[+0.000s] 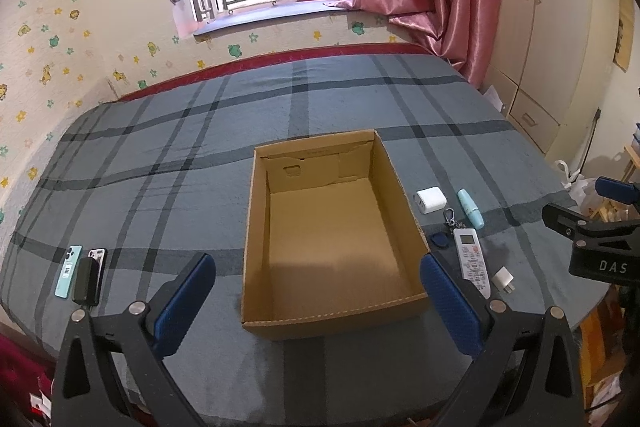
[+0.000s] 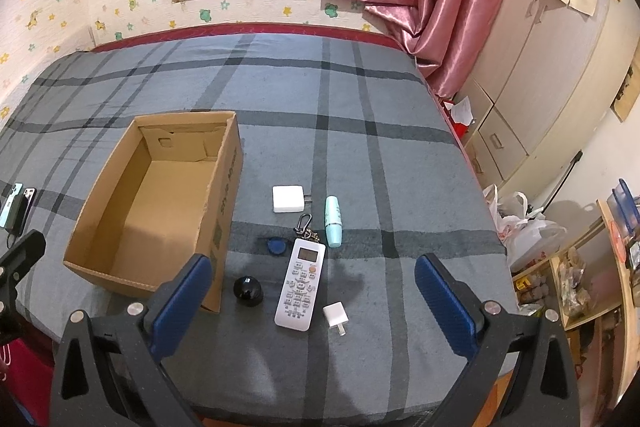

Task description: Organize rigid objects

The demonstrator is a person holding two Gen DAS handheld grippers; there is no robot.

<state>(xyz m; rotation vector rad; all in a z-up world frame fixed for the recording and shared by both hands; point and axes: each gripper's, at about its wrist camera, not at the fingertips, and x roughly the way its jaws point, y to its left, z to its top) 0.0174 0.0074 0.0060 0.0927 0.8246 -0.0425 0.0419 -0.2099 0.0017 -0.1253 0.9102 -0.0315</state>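
Left wrist view: the left gripper [image 1: 318,301] is hanging over the near end of the empty cardboard box [image 1: 256,227] on the plaid bed [image 1: 160,147], fingers spread wide, holding nothing. Two phones [image 1: 82,269] are lying far left.

Right wrist view: the right gripper [image 2: 312,301] is hovering wide open too, over the white remote [image 2: 299,285], small charger [image 2: 336,314] and black ball [image 2: 248,290]; square adapter [image 2: 287,199], mint tube [image 2: 333,221] and keychain [image 2: 290,237] are sitting farther back, right of the box.
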